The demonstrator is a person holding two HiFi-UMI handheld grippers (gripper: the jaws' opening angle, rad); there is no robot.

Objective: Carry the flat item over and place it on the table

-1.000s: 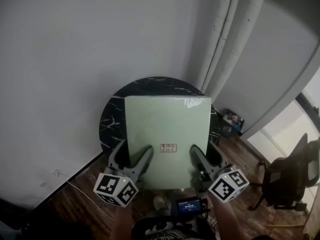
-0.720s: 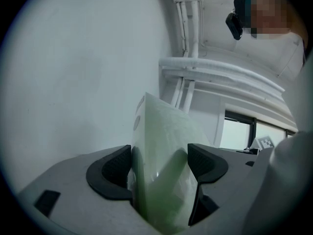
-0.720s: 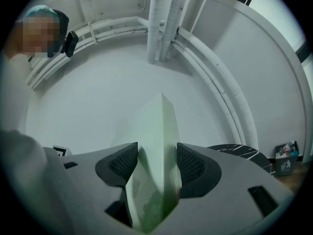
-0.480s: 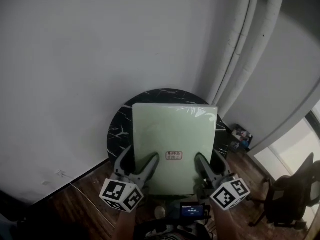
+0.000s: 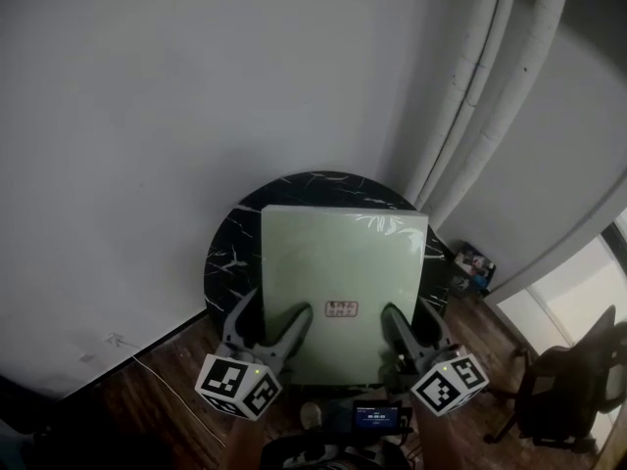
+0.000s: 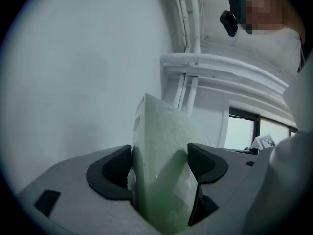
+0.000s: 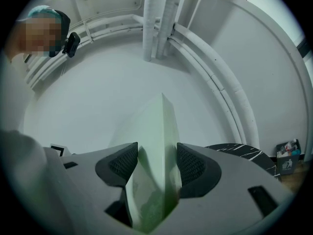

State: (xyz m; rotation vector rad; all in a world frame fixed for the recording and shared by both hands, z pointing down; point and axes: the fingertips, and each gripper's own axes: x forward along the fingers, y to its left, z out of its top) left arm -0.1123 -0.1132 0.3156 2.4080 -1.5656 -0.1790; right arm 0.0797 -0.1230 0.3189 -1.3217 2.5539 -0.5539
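You have both grippers clamped on the flat pale green package (image 5: 343,282), one toward each near corner. Your left gripper (image 5: 268,319) bites the near edge on its left side. In the left gripper view its two dark pads press the package from both sides. Your right gripper (image 5: 409,323) holds the same edge further right. In the right gripper view its jaws are closed on the thin edge of the package, which runs straight away from the gripper.

A small reddish label (image 5: 341,308) sits on the top face between your two grippers, just ahead of them. The package stretches forward from both grippers over a round black bench (image 5: 223,253) with white veins and covers most of its top. Only a dark crescent shows to the left of your left gripper and a sliver to the right of your right gripper. From the head view you cannot quite tell whether the package lies on the bench or hangs just above it.

Beyond the far edge of the package stands a white wall (image 5: 196,96), with white pipes (image 5: 475,106) rising ahead and to the right of your right gripper. Below both grippers is a wooden floor (image 5: 157,404). Well off to the right of your right gripper stands a dark office chair (image 5: 563,390).
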